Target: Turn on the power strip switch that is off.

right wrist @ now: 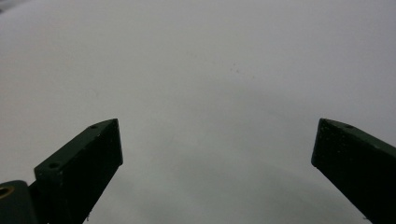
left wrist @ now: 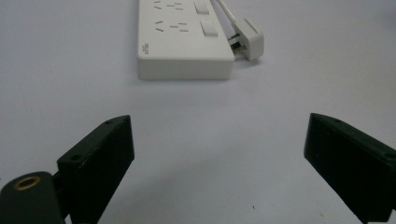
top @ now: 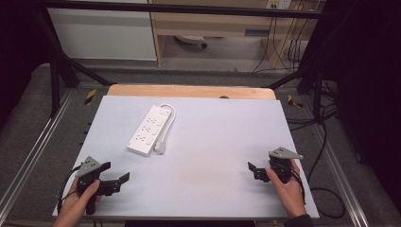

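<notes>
Two wide-jawed grippers near power strip [top: 148, 130]

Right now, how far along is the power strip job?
Nothing looks done: the power strip lies untouched, its plug loose beside it. Nothing is in hand: left gripper and right gripper are open and empty. Reaching and grasping remain.

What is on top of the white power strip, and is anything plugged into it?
The power strip shows rows of empty sockets and rocker switches on its top face. Its own white plug lies on the table beside its near end, not inserted. Whatever lies underneath the strip is covered.
</notes>
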